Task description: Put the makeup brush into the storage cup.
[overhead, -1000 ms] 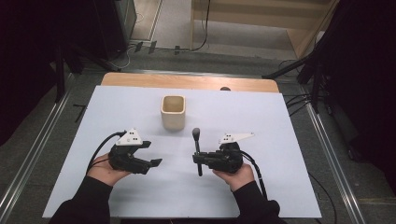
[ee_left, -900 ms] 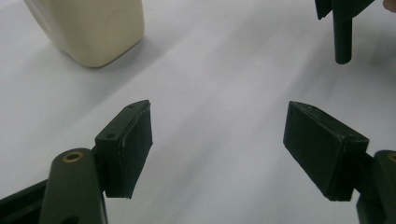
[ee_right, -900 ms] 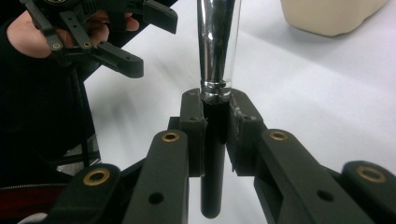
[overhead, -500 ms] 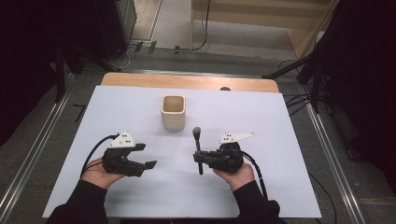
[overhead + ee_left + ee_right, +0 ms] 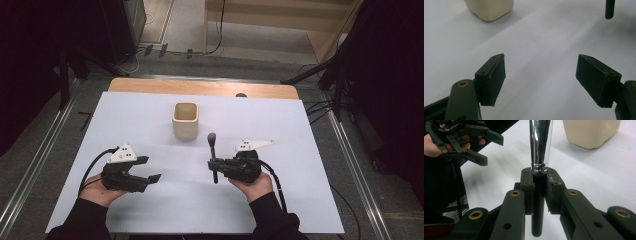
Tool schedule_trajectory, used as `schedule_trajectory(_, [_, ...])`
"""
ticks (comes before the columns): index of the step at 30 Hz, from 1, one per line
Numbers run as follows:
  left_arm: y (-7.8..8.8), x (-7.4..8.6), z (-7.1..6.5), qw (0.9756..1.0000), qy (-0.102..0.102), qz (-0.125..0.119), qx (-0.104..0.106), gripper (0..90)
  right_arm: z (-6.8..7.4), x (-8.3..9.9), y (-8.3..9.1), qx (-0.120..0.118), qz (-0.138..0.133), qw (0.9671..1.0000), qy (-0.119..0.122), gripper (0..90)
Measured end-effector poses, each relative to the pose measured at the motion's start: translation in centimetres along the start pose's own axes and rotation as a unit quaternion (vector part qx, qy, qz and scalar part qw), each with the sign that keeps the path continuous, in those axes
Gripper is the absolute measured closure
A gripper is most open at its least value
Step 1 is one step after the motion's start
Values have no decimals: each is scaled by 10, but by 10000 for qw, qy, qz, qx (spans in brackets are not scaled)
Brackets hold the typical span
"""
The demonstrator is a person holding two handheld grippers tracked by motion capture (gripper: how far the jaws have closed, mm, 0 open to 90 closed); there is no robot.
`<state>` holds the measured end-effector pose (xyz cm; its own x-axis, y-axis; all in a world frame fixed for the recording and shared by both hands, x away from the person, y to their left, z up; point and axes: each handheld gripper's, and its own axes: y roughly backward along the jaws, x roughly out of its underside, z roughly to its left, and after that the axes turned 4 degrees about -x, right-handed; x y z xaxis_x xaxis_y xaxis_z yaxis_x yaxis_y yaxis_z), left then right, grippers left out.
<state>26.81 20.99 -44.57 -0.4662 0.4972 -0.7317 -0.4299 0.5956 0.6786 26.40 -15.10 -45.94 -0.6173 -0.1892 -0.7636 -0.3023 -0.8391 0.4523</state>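
left tool (image 5: 152,178) nearer; brush (image 5: 213,155) lengthwise, head (image 5: 211,137) cupward

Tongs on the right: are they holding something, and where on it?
Yes. The right tongs grip a brush by its black handle, just below the shiny metal part. The left tongs are empty.

The makeup brush (image 5: 213,156) has a black handle, a shiny chrome ferrule and a dark rounded head. It is clamped by its handle between two black jaws and lies roughly level over the white table cover, head pointing toward the far edge, near the cream square cup (image 5: 185,120), just right of it.
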Motion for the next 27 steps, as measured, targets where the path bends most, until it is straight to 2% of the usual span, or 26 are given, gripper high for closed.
schedule_trajectory(16, [0,6,3,9997,-81,222,-113,242,-3,-17,6,158,-11,9999,69,789])
schedule_trajectory(22, [1,7,5,9998,-54,174,-5,242,-3,-25,7,255,-61,9996,121,790])
schedule_trajectory(27, [3,7,5,9999,-38,118,-27,241,-2,-35,9,301,-108,9993,169,790])
